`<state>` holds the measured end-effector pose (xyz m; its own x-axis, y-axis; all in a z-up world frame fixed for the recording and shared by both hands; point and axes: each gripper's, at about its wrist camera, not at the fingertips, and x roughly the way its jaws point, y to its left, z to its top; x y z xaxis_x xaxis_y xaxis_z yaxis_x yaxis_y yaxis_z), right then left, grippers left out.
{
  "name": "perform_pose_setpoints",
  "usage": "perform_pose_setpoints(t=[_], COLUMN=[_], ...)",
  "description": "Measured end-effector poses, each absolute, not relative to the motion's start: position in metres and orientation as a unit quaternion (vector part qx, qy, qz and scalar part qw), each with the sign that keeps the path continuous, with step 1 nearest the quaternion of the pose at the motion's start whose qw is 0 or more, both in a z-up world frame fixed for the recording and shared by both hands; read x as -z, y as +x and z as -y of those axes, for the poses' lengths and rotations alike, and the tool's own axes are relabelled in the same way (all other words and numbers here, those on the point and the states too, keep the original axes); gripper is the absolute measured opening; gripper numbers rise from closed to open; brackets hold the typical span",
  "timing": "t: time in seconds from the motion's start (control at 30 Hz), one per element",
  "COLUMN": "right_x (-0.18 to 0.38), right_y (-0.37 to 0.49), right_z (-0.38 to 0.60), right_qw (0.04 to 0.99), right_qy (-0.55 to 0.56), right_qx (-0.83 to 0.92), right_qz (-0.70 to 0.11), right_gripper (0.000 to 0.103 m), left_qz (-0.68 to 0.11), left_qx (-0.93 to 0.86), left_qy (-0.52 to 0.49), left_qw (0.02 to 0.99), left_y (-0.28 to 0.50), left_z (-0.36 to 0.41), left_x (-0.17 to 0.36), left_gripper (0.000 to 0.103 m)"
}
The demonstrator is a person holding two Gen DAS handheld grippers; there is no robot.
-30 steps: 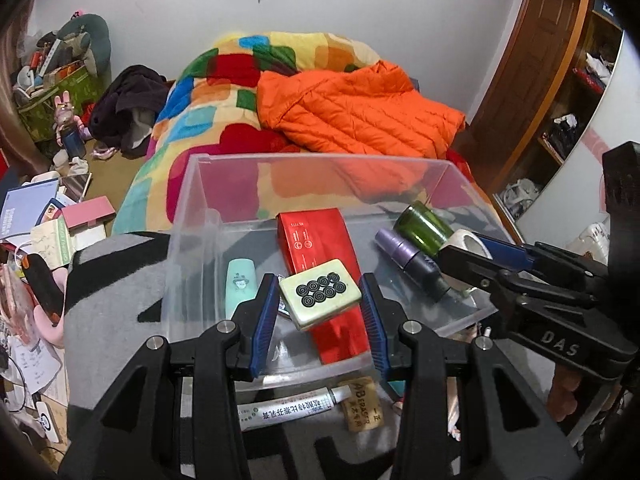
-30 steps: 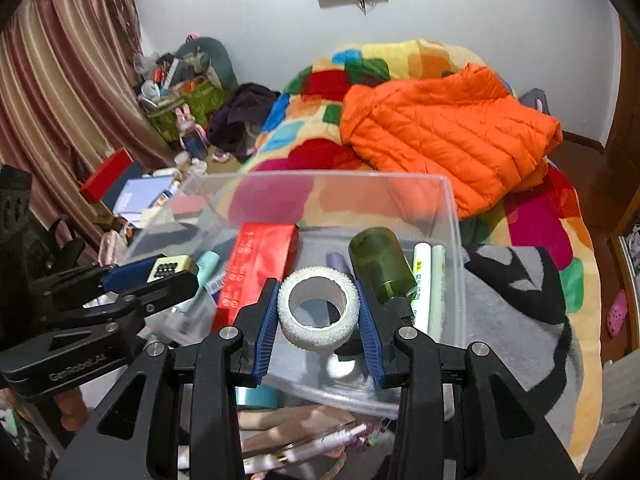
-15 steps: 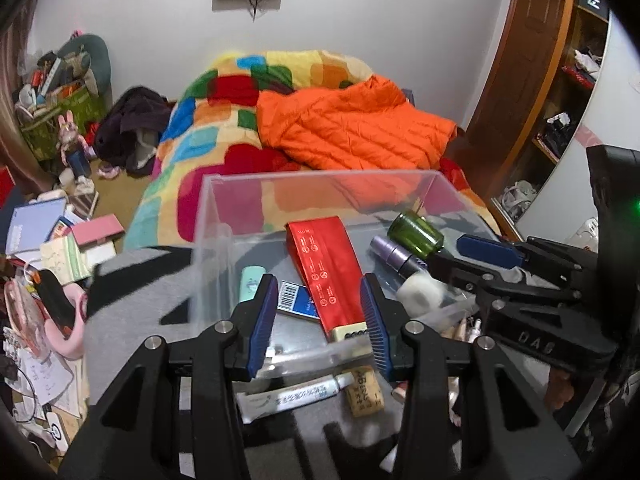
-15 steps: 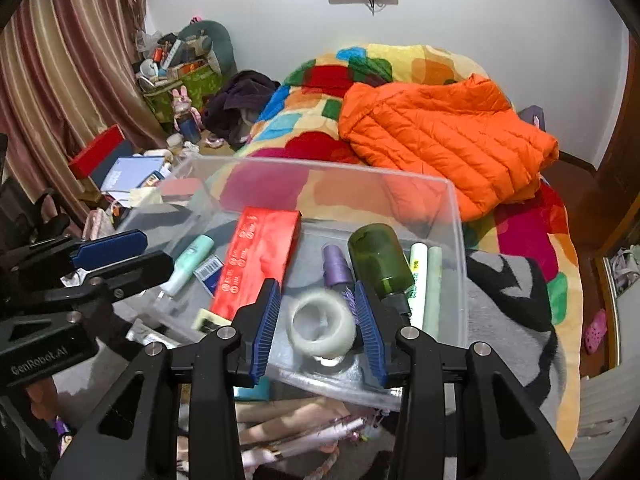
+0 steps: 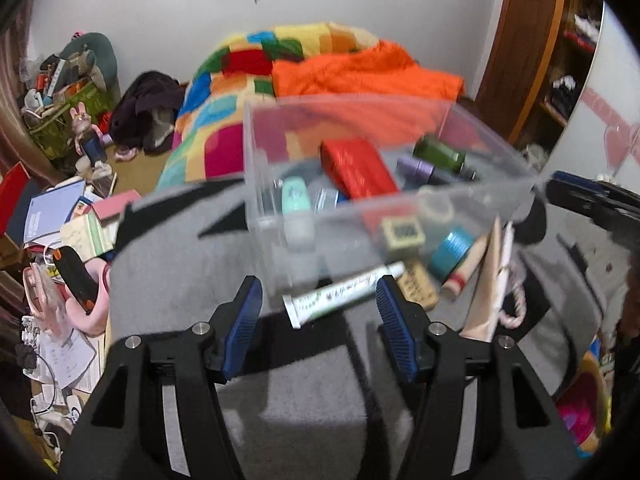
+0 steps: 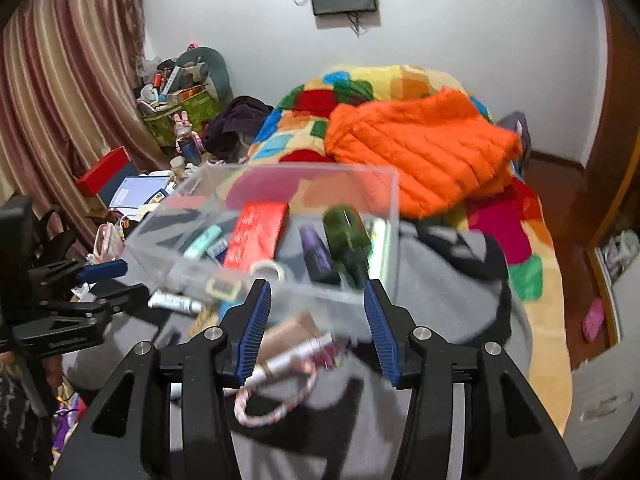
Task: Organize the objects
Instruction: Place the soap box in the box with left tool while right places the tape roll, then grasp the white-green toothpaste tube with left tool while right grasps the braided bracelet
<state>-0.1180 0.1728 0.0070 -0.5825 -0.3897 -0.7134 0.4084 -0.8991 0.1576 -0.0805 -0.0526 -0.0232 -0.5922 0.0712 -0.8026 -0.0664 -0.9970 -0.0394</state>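
While your left claw [image 5: 320, 316] and right claw [image 6: 316, 320] gape wide, gripping nothing, the clear rigid plastic bin [image 5: 280, 184] holds a glossy red box [image 5: 356, 168] — beside a smooth green bottle [image 6: 346, 232].

Both wrist views look forward, close over the clear bin [image 5: 360, 216], bed [image 6: 400, 92] behind.

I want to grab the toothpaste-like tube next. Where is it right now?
In the left wrist view the white tube lies on the grey blanket just outside the clear bin's near wall, between the open left gripper's fingers.
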Motion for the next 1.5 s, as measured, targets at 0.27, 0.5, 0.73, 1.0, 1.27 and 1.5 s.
perform_pose_setpoints(t=[0.27, 0.5, 0.73, 1.0, 1.27, 1.5], right_x=[0.039, 0.062, 0.062, 0.06, 0.053, 0.046], right_y=[-0.105, -0.107, -0.099, -0.083, -0.076, -0.081], right_z=[-0.179, -0.156, -0.167, -0.198, -0.221, -0.218], right_qw=[0.227, 0.208, 0.203, 0.19, 0.184, 0.196], right_qy=[0.46, 0.457, 0.45, 0.465, 0.472, 0.47], right_qx=[0.859, 0.864, 0.869, 0.864, 0.862, 0.861], right_qz=[0.013, -0.032, -0.043, -0.025, -0.011, 0.006], right_gripper=[0.045, 0.027, 0.007, 0.006, 0.007, 0.027], left_qz=[-0.019, -0.02, -0.001, 0.013, -0.009, -0.03], left_qx=[-0.871, -0.872, -0.873, -0.868, -0.879, -0.86], left_qy=[-0.488, -0.485, -0.483, -0.486, -0.467, -0.5], left_qw=[0.05, 0.062, 0.07, 0.1, 0.093, 0.093], left_y=[-0.104, -0.098, -0.075, -0.039, -0.057, -0.091], left_z=[0.039, 0.034, 0.033, 0.032, 0.033, 0.021], left_x=[0.057, 0.057, 0.054, 0.039, 0.023, 0.051], left_gripper=[0.06, 0.046, 0.016, 0.013, 0.037, 0.038])
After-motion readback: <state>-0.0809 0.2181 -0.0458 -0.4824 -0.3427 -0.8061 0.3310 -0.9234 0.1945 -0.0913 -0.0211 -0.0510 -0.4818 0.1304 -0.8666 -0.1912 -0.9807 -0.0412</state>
